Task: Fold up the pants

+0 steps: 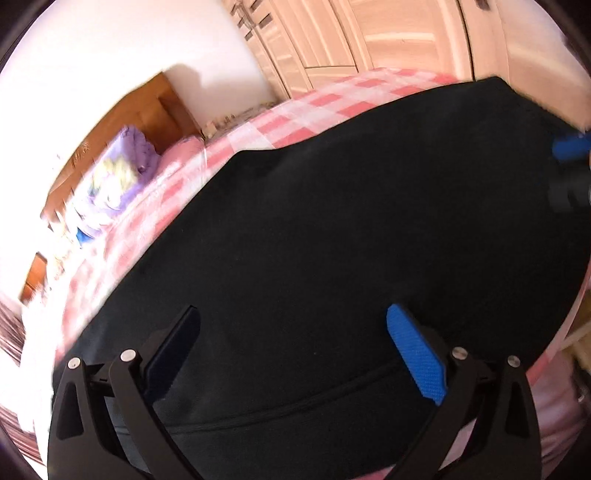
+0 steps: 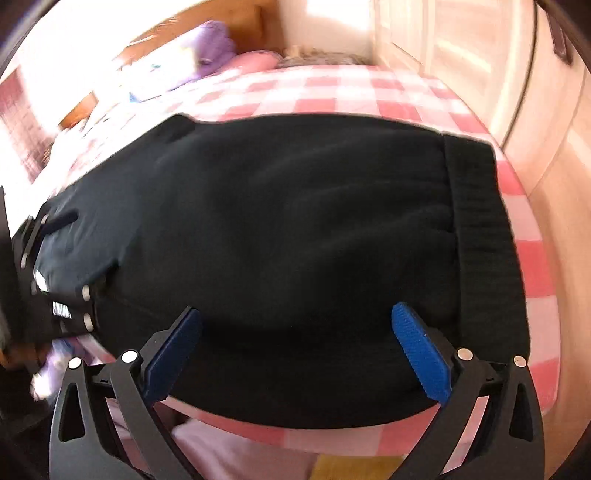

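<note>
Black pants (image 1: 332, 229) lie flat on a pink and white checked bed (image 1: 332, 99). In the right wrist view the pants (image 2: 288, 229) show a ribbed waistband (image 2: 480, 229) at the right. My left gripper (image 1: 293, 317) is open and empty just above the pants' near part. My right gripper (image 2: 295, 317) is open and empty above the pants' near edge. The left gripper also shows at the left edge of the right wrist view (image 2: 55, 280), over the pants. A blue finger of the right gripper shows at the right edge of the left wrist view (image 1: 570, 146).
A purple and white pillow (image 1: 118, 173) and a pink pillow (image 2: 255, 61) lie at the bed's head by a wooden headboard (image 1: 155, 107). Pale wardrobe doors (image 1: 369, 33) stand beyond the bed. The bed's near edge (image 2: 295, 439) runs below the right gripper.
</note>
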Demonstrator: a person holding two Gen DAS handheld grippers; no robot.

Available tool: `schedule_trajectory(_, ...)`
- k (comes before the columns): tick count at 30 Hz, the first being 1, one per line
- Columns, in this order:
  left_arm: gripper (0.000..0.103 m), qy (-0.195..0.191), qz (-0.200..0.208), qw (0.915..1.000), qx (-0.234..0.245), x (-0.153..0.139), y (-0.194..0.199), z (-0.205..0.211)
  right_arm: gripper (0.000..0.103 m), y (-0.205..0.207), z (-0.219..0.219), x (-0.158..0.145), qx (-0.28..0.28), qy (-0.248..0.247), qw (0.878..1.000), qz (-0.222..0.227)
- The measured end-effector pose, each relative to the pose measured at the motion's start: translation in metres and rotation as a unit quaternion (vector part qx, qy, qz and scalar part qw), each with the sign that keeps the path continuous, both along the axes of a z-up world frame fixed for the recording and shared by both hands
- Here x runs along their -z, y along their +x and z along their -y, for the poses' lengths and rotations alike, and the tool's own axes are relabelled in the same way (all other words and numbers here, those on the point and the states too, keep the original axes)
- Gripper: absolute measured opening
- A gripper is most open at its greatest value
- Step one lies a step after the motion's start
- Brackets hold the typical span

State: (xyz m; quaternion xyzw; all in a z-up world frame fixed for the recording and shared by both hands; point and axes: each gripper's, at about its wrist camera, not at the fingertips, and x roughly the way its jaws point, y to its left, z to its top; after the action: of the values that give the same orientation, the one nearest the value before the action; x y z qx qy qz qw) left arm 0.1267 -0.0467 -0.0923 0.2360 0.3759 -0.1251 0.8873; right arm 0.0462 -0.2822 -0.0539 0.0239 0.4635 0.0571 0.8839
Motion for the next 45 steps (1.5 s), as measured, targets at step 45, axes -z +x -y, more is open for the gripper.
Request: schedule_trajectory(45,0.1,-0.476,0.014,0.7943,-0.378,-0.01,-0.102,-0.466,0.099,0.01,-0.157,-0.032,-0.056,-0.002,0.996,0.063)
